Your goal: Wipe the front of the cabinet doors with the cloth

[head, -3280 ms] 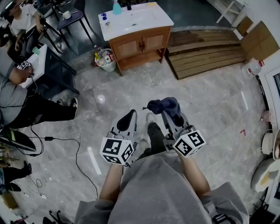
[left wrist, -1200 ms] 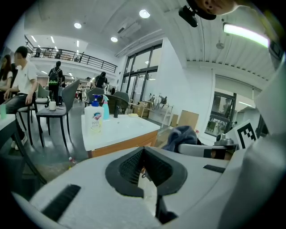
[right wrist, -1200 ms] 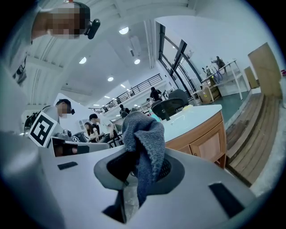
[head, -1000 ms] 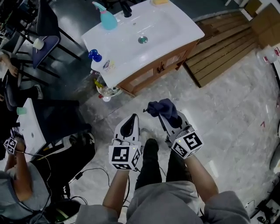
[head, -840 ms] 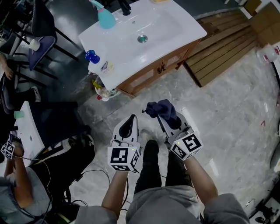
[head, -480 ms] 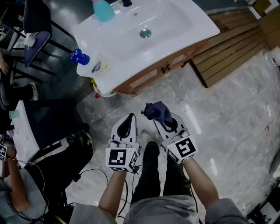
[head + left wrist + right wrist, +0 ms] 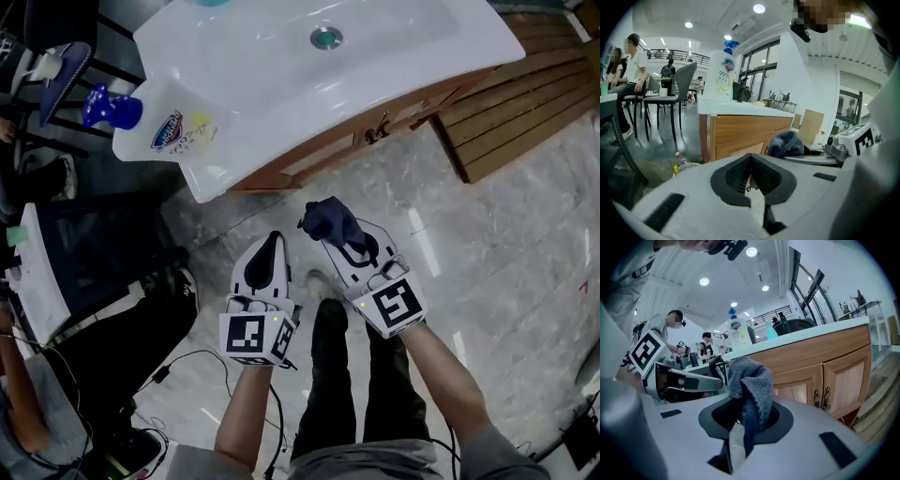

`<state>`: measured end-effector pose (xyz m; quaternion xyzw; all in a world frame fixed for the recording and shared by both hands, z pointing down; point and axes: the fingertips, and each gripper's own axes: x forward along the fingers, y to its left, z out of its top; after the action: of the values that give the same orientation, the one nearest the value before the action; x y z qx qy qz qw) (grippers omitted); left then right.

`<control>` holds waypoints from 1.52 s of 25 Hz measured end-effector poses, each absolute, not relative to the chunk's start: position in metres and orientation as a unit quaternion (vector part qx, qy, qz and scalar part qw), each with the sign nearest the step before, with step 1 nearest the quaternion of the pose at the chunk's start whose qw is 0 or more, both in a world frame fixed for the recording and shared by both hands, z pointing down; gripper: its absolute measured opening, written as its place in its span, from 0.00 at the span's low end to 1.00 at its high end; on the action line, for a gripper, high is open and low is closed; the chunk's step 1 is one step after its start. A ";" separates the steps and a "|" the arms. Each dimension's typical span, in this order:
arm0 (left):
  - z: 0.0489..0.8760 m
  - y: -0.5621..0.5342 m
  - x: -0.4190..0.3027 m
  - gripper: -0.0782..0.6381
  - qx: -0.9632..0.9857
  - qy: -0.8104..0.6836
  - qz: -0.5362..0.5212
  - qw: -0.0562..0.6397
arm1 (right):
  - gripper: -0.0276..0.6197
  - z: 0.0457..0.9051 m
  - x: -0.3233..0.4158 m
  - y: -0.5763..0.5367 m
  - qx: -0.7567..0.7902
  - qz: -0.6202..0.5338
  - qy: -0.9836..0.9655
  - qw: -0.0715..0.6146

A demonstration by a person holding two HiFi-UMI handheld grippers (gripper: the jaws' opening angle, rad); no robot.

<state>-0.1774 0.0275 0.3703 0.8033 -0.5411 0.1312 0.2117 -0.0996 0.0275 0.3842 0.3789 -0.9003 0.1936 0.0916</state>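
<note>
The cabinet doors [image 7: 834, 380] have come much nearer, so wiping looks about to begin: the right gripper [image 7: 336, 239] stays clamped on the cloth [image 7: 326, 217] just before them, the left gripper [image 7: 272, 242] closed, empty.

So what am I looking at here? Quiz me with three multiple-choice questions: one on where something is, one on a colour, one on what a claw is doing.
1. Where is the soap bottle? A on the floor; B on the white sink top; C inside the cabinet.
2. What colour is the cloth? A yellow; B white; C dark blue.
3. What is the right claw doing? A shut on the cloth; B wide open, empty; C gripping a door handle.
Answers: 1 B, it stands upright at the top's corner. 2 C, it looks dark blue in every view. 3 A, the cloth is pinched between its jaws.
</note>
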 end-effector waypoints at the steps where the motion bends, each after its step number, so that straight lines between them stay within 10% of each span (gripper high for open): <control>1: 0.377 0.027 -0.179 0.12 0.801 -0.544 0.132 0.212 | 0.15 0.392 -0.102 0.025 0.376 0.194 -0.901 0.093; 38: 0.437 0.026 -0.232 0.12 0.764 -0.594 0.130 0.216 | 0.14 0.468 -0.207 -0.034 0.296 0.141 -0.926 0.190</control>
<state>-0.2318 0.0256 0.4375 0.7638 -0.5943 0.1300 0.2158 -0.2068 -0.0343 0.4677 0.2958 -0.9255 0.1413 0.1897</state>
